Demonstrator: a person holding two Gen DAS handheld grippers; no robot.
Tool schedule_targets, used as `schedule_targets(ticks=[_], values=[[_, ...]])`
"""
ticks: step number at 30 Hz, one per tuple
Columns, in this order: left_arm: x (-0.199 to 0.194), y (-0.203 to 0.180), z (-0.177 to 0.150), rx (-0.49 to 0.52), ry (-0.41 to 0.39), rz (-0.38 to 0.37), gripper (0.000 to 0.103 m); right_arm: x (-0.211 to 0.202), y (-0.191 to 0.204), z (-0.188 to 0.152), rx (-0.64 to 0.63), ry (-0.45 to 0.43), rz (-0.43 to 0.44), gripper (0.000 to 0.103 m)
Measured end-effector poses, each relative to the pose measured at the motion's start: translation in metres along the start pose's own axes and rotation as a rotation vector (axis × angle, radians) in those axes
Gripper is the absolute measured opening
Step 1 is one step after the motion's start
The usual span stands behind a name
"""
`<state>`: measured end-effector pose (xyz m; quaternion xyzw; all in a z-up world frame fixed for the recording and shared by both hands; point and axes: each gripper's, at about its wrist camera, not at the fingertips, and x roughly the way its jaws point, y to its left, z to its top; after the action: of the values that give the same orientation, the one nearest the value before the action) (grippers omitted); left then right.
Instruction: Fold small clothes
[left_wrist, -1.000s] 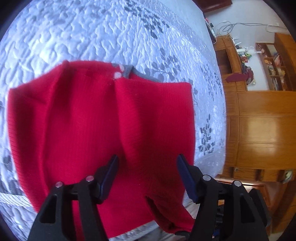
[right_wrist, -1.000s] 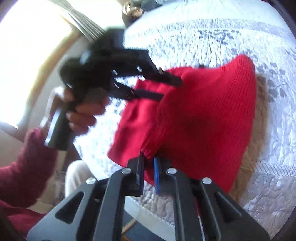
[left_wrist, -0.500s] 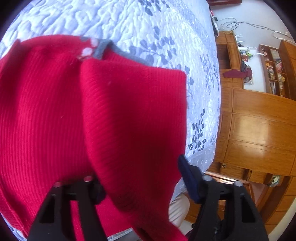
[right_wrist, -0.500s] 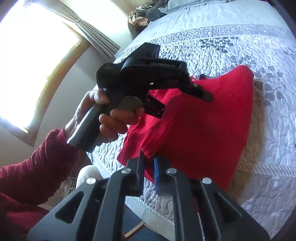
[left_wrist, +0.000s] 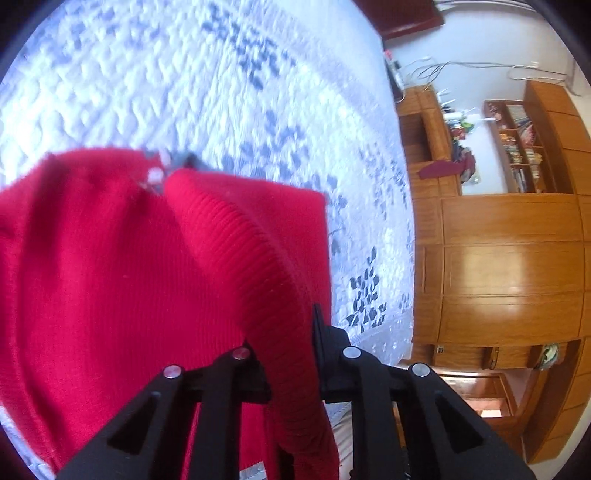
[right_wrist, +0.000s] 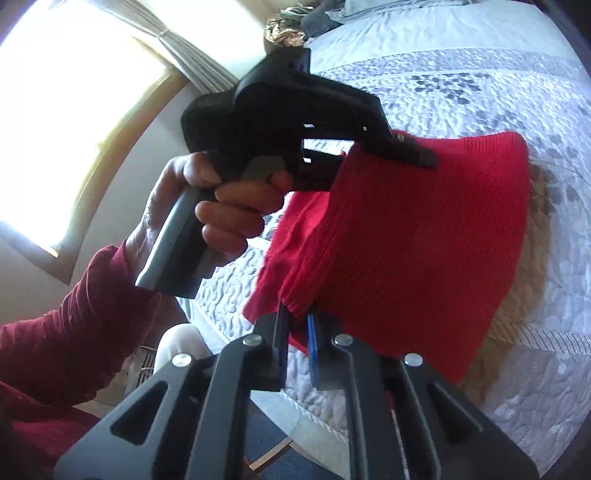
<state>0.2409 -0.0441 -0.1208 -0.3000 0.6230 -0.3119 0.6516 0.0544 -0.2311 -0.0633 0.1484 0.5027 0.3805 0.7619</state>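
A small red knit sweater (left_wrist: 122, 280) with a grey collar lies on the white quilted bed (left_wrist: 155, 85), its near edge lifted. My left gripper (left_wrist: 286, 328) is shut on a thick fold of the sweater's ribbed hem. In the right wrist view the left gripper (right_wrist: 402, 147) holds one corner of the sweater (right_wrist: 410, 240) up above the bed (right_wrist: 480, 74). My right gripper (right_wrist: 297, 317) is shut on the other lower corner. The sweater hangs stretched between the two grippers.
Wooden wardrobes and shelves (left_wrist: 509, 266) stand beyond the bed's right edge. A bright window with a curtain (right_wrist: 81, 110) is on the left. Crumpled clothes (right_wrist: 306, 18) lie at the bed's far end. The person's knee (right_wrist: 177, 347) is below the bed's edge.
My left gripper has closed on the sweater's hem and lifted it off the bed. My right gripper has kept its hold on the other corner and stayed roughly in place.
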Motion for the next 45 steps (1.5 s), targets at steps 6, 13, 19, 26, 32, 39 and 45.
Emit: schedule_targets(ticks=[6,13,19,26,32,39,45], values=[[-0.059,0.008,-0.009,0.053,-0.110,0.039,0.016,0.025,0.025,0.011,-0.034,0.022,0.075,0.007],[-0.107,0.043,-0.023,0.051,-0.203,0.108,0.016,0.077,0.050,0.017,-0.068,0.099,0.121,0.007],[-0.089,0.108,-0.031,-0.052,-0.159,0.169,0.016,0.137,0.040,-0.002,-0.056,0.250,0.049,0.007],[-0.088,0.130,-0.021,-0.086,-0.177,0.090,0.026,0.155,0.028,-0.016,-0.025,0.303,0.050,0.007],[-0.089,0.132,0.006,-0.137,-0.226,0.098,0.031,0.156,0.029,-0.018,-0.047,0.303,0.033,0.007],[-0.072,0.129,0.013,-0.071,-0.202,0.260,0.017,0.152,0.041,-0.023,-0.081,0.304,0.024,0.026],[-0.092,0.107,-0.015,0.018,-0.155,0.335,0.047,0.096,0.028,-0.017,-0.047,0.207,-0.005,0.030]])
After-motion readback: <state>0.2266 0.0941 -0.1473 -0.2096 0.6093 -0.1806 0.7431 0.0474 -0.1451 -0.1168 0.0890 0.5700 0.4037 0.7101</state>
